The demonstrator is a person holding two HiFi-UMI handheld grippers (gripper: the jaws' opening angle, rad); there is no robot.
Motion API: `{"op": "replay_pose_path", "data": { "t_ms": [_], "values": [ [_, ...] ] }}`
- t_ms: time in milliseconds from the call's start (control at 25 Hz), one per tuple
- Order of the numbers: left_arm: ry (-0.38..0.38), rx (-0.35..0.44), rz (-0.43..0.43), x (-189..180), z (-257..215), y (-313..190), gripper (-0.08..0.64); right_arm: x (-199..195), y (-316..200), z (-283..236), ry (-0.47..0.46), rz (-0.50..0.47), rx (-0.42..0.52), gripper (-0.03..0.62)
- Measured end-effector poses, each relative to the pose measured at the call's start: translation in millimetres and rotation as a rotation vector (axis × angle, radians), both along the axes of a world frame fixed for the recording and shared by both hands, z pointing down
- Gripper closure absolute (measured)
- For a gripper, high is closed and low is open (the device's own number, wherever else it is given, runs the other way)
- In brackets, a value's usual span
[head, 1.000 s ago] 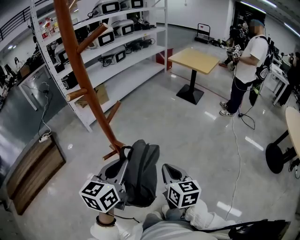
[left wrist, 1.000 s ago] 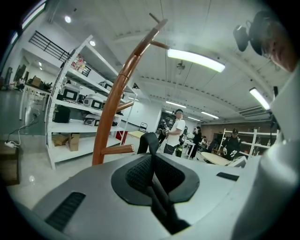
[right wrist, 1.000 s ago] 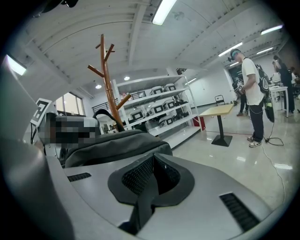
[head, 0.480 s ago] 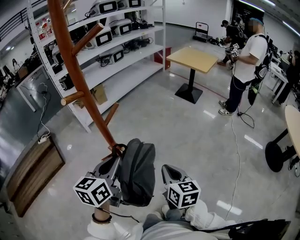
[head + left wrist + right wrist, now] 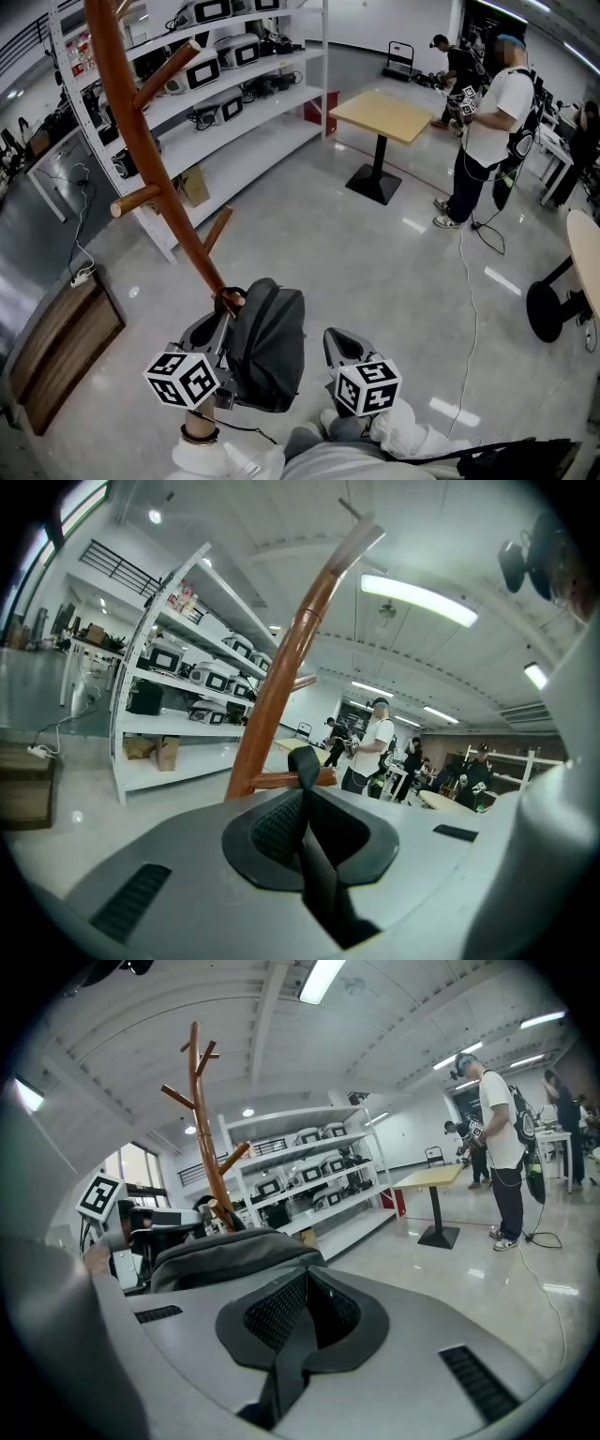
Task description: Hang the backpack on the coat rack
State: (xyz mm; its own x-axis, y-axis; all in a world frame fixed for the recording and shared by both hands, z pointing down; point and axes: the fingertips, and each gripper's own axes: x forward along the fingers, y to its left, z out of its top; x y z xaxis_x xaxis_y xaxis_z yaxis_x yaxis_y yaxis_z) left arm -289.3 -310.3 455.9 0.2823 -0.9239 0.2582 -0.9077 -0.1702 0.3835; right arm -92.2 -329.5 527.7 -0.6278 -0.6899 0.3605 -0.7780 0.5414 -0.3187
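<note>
The brown wooden coat rack (image 5: 155, 178) slants down from the top left, and its pole (image 5: 281, 677) fills the middle of the left gripper view. A dark grey backpack (image 5: 267, 342) hangs at its foot. My left gripper (image 5: 223, 317) is shut on the backpack's black top loop (image 5: 305, 761), which stands right in front of a low peg (image 5: 272, 781); whether the loop is over the peg I cannot tell. My right gripper (image 5: 339, 339) hangs just right of the backpack, apart from it, jaws shut with nothing seen between them. The backpack (image 5: 225, 1251) also shows in the right gripper view.
White shelving (image 5: 234, 94) with devices stands behind the rack. A square wooden table (image 5: 394, 114) is beyond, with a person in a white shirt (image 5: 492, 122) to its right. A low wooden cabinet (image 5: 56, 347) is at left, a round table (image 5: 586, 244) at right.
My left gripper has carried the backpack left and toward the rack's pole, so the loop now sits at the low peg. The right gripper has stayed put.
</note>
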Motion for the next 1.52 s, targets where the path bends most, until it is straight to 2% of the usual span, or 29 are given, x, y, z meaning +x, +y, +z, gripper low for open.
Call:
{"op": "replay_pose_path", "data": {
  "t_ms": [280, 520, 680, 960, 1280, 1520],
  "values": [
    [-0.043, -0.027, -0.061, -12, 13, -7, 0.541, 1, -2, 5, 0.009, 0.004, -0.011, 0.58],
    [-0.036, -0.067, -0.096, -17, 35, -14, 0.541, 4, -6, 10, 0.016, 0.015, -0.016, 0.58],
    [-0.024, -0.066, -0.116, -21, 40, -17, 0.54, 7, -8, 12, 0.017, 0.02, -0.018, 0.58],
    [-0.07, -0.058, -0.156, -23, 47, -18, 0.54, 9, -8, 11, 0.02, 0.02, -0.022, 0.58],
    [-0.221, -0.037, -0.242, -17, 54, -18, 0.54, 9, -4, 17, 0.024, 0.007, -0.034, 0.58],
    [-0.325, -0.074, -0.36, -20, 56, -21, 0.523, 8, -3, 16, 0.025, 0.002, -0.033, 0.58]
  ]
}}
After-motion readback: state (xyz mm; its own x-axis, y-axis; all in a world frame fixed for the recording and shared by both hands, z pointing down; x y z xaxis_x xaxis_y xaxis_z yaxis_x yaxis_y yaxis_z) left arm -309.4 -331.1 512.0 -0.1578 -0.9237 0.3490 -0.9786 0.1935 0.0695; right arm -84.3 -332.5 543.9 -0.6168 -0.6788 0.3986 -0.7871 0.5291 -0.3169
